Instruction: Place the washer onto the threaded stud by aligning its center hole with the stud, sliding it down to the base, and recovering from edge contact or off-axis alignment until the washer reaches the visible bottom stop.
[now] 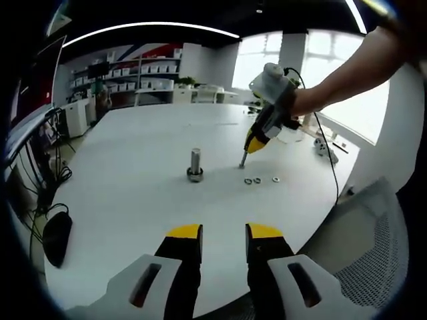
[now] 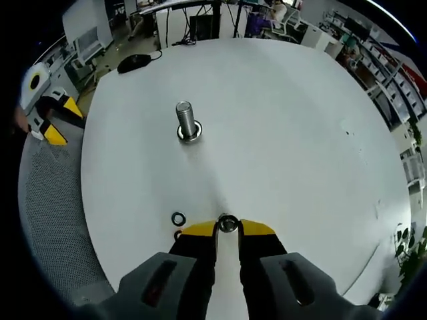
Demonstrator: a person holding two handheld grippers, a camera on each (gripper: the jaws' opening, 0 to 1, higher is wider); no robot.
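Right gripper (image 2: 227,227): tips down on the table (image 2: 287,120), pinching a washer (image 2: 227,223), seemingly to lift it.
Spare washer (image 2: 178,218): flat, just left of those tips.
Stud (image 2: 186,120): upright, well ahead, apparently with a washer at its base.
Left gripper (image 1: 224,239): jaws spread, empty, held back so the stud (image 1: 195,164) stays clear.

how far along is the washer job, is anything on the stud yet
Early. Done: one washer-like ring already sits at the base of the threaded stud. In hand: the right gripper is down at the table with a washer at its tips; a firm grip is unclear. Left: lift, align, slide it down. Spare washer lies beside. Left gripper open, idle.
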